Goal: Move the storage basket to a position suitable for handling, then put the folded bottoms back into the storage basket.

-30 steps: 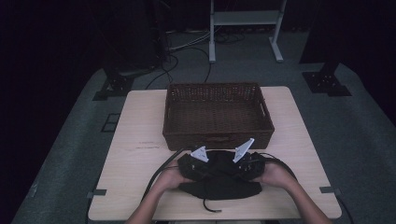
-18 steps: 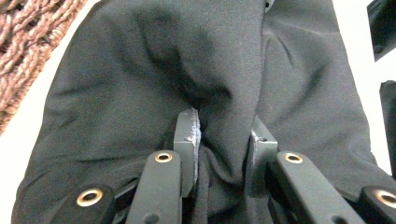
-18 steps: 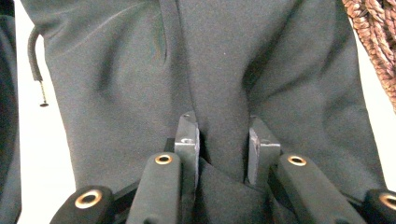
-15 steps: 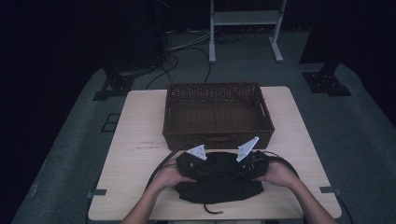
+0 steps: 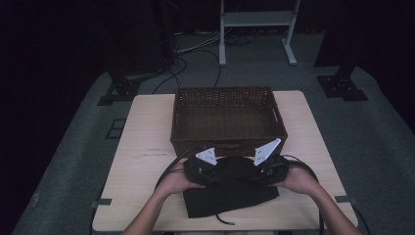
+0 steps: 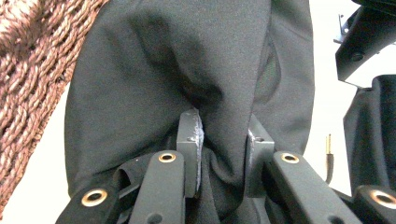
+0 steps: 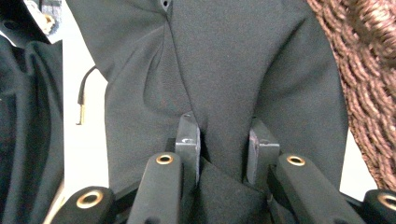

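Since a second ago, both grippers have risen a little and carried the upper part of the black garment (image 5: 230,183) off the surface (image 5: 147,132); the lower part lies spread near the front edge. The left gripper (image 5: 198,169) pinches a fold of the cloth between its fingers (image 6: 189,149), and the right gripper (image 5: 271,169) likewise has cloth bunched between its fingers (image 7: 188,144), so both are clamped on the fabric. A drawstring tip (image 6: 328,142) dangles beside the cloth.

Judging by this, the step in hand is lifting the garment, probably to drop it into the wicker basket (image 5: 227,95), which stands just beyond the grippers. The next move likely calls for more height, since the cloth must clear the near rim, then a forward carry with both hands level. The basket looks empty. Open surface lies left and right of it; the front edge is close under the hanging cloth.
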